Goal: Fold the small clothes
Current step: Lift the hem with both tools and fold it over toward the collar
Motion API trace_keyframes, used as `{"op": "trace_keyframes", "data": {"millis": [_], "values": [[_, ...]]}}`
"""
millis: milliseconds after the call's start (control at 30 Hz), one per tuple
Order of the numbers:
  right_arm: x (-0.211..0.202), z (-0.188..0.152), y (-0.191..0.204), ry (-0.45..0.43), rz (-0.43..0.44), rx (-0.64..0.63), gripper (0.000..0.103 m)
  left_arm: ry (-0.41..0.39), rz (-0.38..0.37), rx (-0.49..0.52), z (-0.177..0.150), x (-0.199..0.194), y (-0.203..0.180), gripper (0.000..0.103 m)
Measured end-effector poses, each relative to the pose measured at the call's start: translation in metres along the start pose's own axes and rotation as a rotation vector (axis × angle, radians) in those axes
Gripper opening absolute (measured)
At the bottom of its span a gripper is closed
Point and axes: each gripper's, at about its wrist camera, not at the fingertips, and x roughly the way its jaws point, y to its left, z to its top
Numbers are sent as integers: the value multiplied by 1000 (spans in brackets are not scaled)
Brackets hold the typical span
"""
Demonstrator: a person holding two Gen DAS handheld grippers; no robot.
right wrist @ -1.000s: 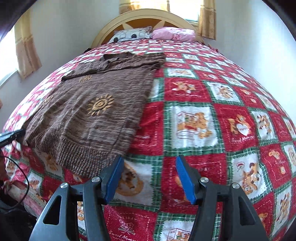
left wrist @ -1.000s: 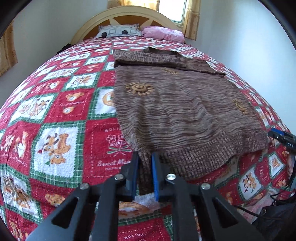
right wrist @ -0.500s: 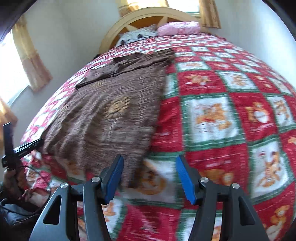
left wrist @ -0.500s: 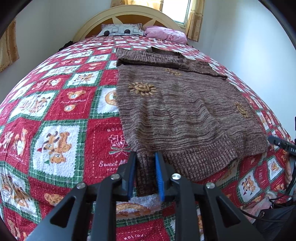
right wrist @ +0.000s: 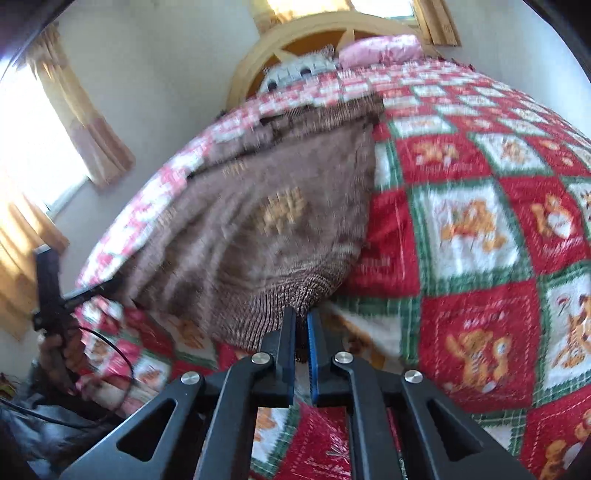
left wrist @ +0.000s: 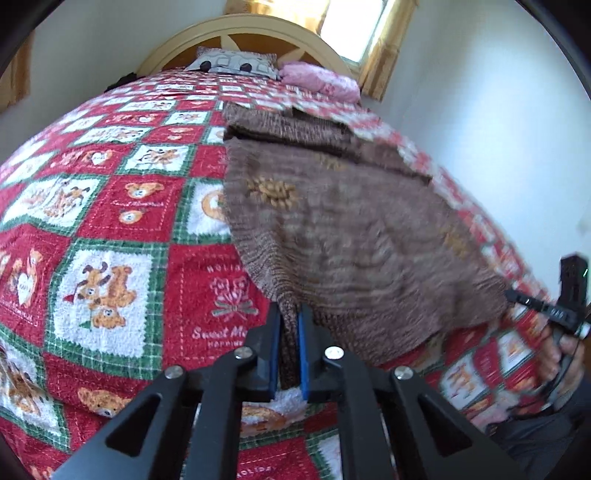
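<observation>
A brown striped knit sweater [left wrist: 351, 229] with orange sun motifs lies flat on the bed, its ribbed hem nearest me. My left gripper [left wrist: 288, 317] holds the hem's left corner, jaws closing tight, with brown fabric showing between the blue pads. My right gripper [right wrist: 301, 317] is at the hem's right corner of the sweater [right wrist: 266, 221], its jaws closing with the rib bunched up at their tips. Each wrist view shows the other gripper at the far hem corner, the right gripper [left wrist: 569, 306] and the left gripper [right wrist: 51, 295], each held by a hand.
The red, green and white teddy-bear bedspread [left wrist: 110, 221] covers the whole bed. A grey patterned pillow [left wrist: 232, 66] and a pink pillow [left wrist: 321, 77] lie at the wooden headboard [left wrist: 243, 29]. A white wall runs along one side, curtained windows [right wrist: 44, 155] along the other.
My right gripper went from wide open to shut on the hem's right corner. The left gripper loosened briefly, then clamped again. The hem corners now rise and the sweater's near part bunches.
</observation>
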Motion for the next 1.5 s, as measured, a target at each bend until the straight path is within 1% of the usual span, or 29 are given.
{"op": "trace_keyframes", "data": {"millis": [133,200,400,467,600,733,967,1233,1367,1500], "values": [[-20,13,-3,-74,91,69,5,-39,-92,-90,14,-17,10,9],[-26,21,-1,-101,124,84,5,-57,-119,-111,22,-21,11,9],[-32,52,12,-178,146,68,5,-126,-131,-107,56,-29,9,9],[-34,70,12,-217,150,74,5,-157,-133,-111,72,-32,12,9],[-30,103,11,-249,159,83,5,-198,-120,-115,102,-29,18,9],[-14,137,6,-255,155,94,5,-204,-107,-122,132,-15,23,9],[18,180,-11,-244,140,149,5,-186,-112,-143,175,17,27,8],[52,241,-25,-230,124,180,5,-184,-91,-128,232,49,29,8],[80,268,-40,-201,115,229,4,-150,-64,-124,254,77,34,8],[115,290,-57,-165,78,272,4,-100,-51,-148,273,113,46,8]]}}
